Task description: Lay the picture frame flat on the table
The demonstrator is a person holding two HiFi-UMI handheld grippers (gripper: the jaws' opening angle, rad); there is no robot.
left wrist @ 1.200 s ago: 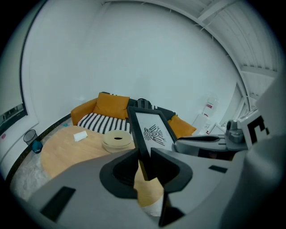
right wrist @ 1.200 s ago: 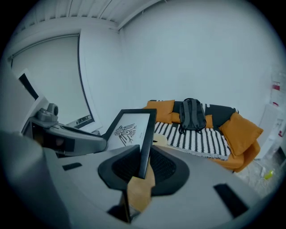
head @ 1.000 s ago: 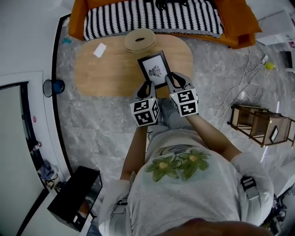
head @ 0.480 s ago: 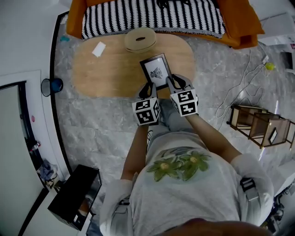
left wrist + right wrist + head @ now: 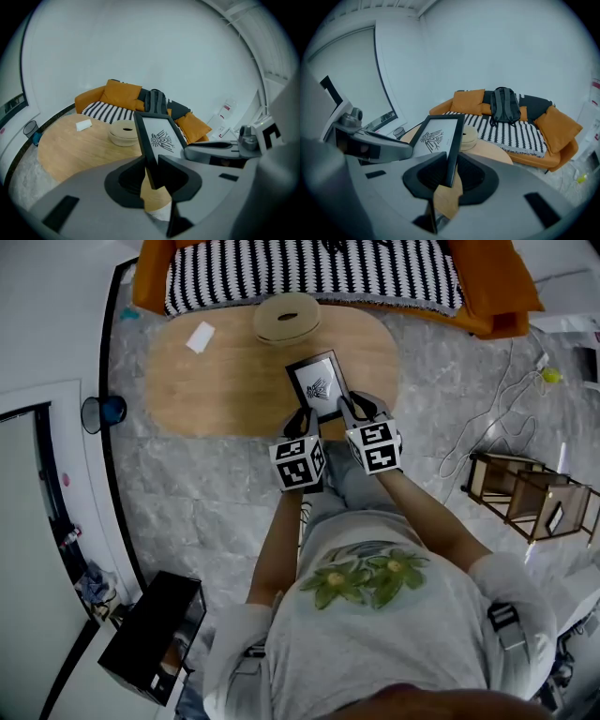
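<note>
Fingers [image 5: 180,171] clenched: left gripper [image 5: 301,416], right gripper [image 5: 356,407] each pinch picture frame [image 5: 319,383] side rail | stiff, light, probably fragile | you grip rails, not face.

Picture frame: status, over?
Left gripper shut on picture frame left edge, right gripper shut on right edge. Picture frame tilted above table, not yet flat. Round box beyond it, apart.

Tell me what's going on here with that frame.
A person holds the picture frame at the near part of the wooden table, with a gripper in each hand. The left gripper is clamped on the frame's left edge and the right gripper on its right edge. The frame is tilted and not yet lying flat. A round wooden container and a white card sit further back on the table.
</note>
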